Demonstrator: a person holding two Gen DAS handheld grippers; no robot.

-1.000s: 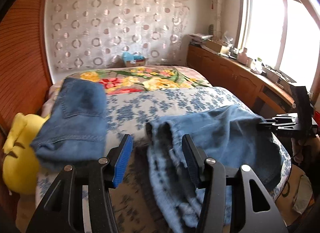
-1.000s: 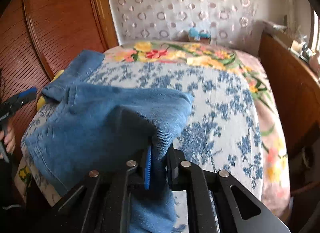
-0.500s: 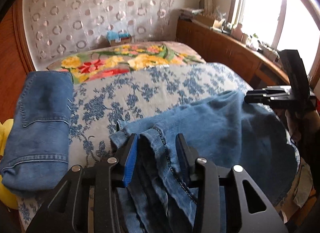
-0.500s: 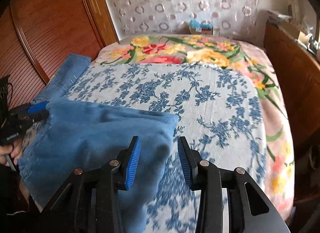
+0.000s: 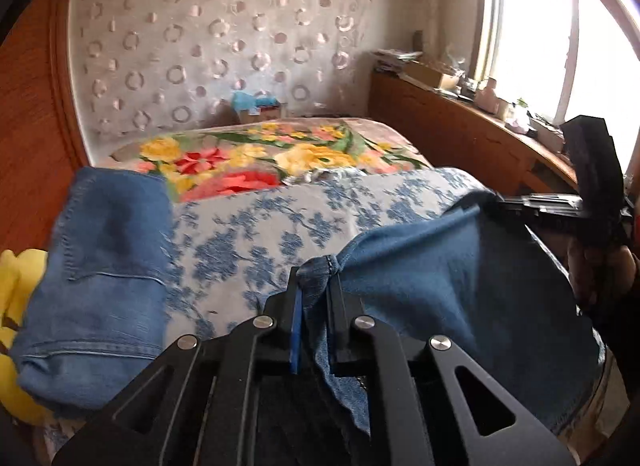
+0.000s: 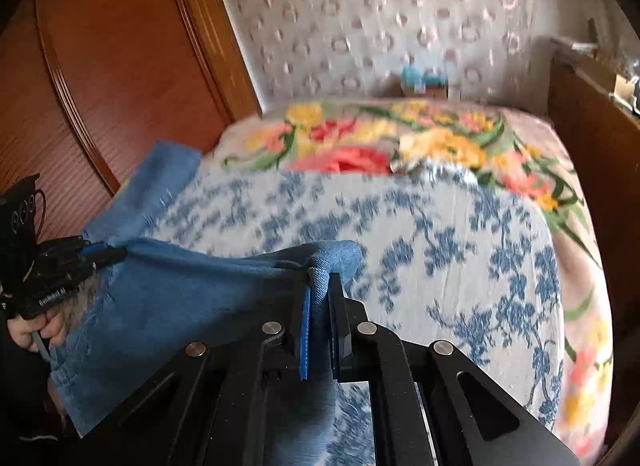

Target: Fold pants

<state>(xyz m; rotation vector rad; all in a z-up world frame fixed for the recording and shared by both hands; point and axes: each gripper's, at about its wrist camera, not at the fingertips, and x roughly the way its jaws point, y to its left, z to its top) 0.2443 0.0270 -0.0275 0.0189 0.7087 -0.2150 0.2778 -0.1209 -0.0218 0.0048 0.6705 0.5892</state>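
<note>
Blue denim pants (image 5: 440, 286) hang over the near end of the bed, one edge stretched between my two grippers. In the left wrist view my left gripper (image 5: 314, 278) has its jaws closing on a bunched corner of the denim, and the pads press on it. My right gripper (image 5: 494, 199) pinches the far right corner. In the right wrist view my right gripper (image 6: 320, 282) is likewise closing on a fold of the pants (image 6: 180, 298), pads tight on the cloth. My left gripper (image 6: 116, 254) holds the other corner at the far left, a hand under it.
A folded pair of jeans (image 5: 104, 274) lies on the left of the blue-flowered bed cover (image 5: 260, 225), beside a yellow plush toy (image 5: 16, 278). A bright flower blanket (image 5: 240, 157) covers the bed's far end. A wooden cabinet (image 5: 440, 121) runs along the right, wooden panelling (image 6: 100, 65) on the left.
Half a second ago both grippers stood open around the denim edge; now both are shut on it. The edge is pulled straighter between them.
</note>
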